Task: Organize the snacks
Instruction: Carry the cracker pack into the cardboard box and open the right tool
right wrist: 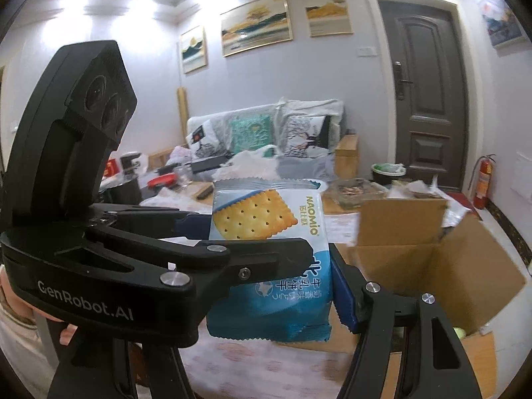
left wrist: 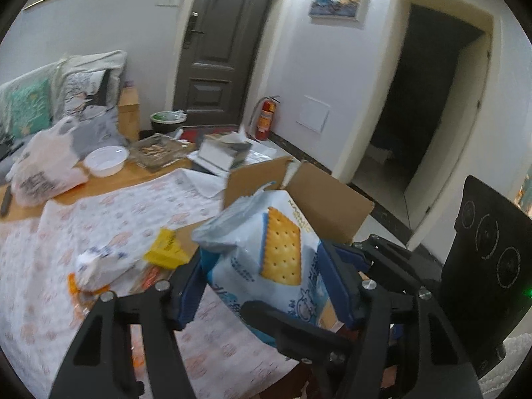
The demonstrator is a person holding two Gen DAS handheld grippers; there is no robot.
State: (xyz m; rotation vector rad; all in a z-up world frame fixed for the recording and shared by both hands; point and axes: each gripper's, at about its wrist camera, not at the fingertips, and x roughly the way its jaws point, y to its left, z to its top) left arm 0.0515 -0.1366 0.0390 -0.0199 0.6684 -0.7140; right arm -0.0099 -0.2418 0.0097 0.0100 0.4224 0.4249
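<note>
I count one cracker packet (right wrist: 271, 259) clamped by both my left gripper (left wrist: 266, 286) and right gripper (right wrist: 266, 266), one cardboard box (right wrist: 442, 259) just beside the packet, two loose snacks (left wrist: 96, 266) beyond.

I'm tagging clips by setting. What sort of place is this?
Most likely a lived-in home living room: a sofa with patterned cushions, framed landscape paintings on the wall, and a cluttered table with a floral cloth.

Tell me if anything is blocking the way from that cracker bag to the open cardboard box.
Nothing visible blocks it. The left gripper holds the cracker bag just in front of the cardboard box, whose flaps stand open. The other snack packets lie off to the side on the table, clear of that path. The box's inside is mostly hidden.
</note>
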